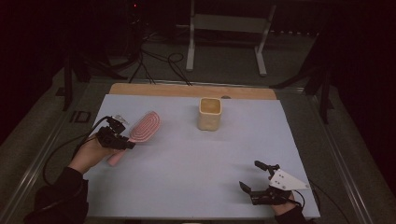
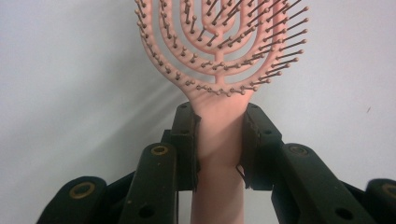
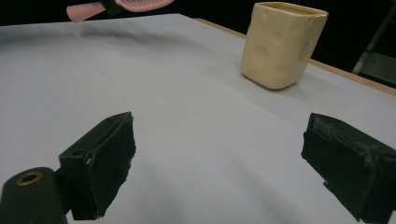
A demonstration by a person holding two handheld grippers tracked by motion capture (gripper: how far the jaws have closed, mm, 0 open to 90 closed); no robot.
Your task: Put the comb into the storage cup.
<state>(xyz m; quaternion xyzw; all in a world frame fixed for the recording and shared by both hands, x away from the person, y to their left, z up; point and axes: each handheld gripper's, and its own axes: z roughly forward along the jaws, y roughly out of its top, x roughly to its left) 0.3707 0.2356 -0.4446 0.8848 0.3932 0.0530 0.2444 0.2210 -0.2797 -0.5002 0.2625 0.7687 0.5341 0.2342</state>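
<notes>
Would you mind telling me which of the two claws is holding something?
The left claw: it clamps the pink hairbrush by its handle, while the right claw stands open.

This looks like a lab or a test room, not a home. The table (image 1: 285,140) is covered with one plain pale sheet and has a wooden edge at the far side. Around it the room is dark, with black walls or curtains. Loose black cables (image 1: 154,63) lie on the grey floor behind the table, and a white metal stand (image 1: 229,28) is there too.
</notes>
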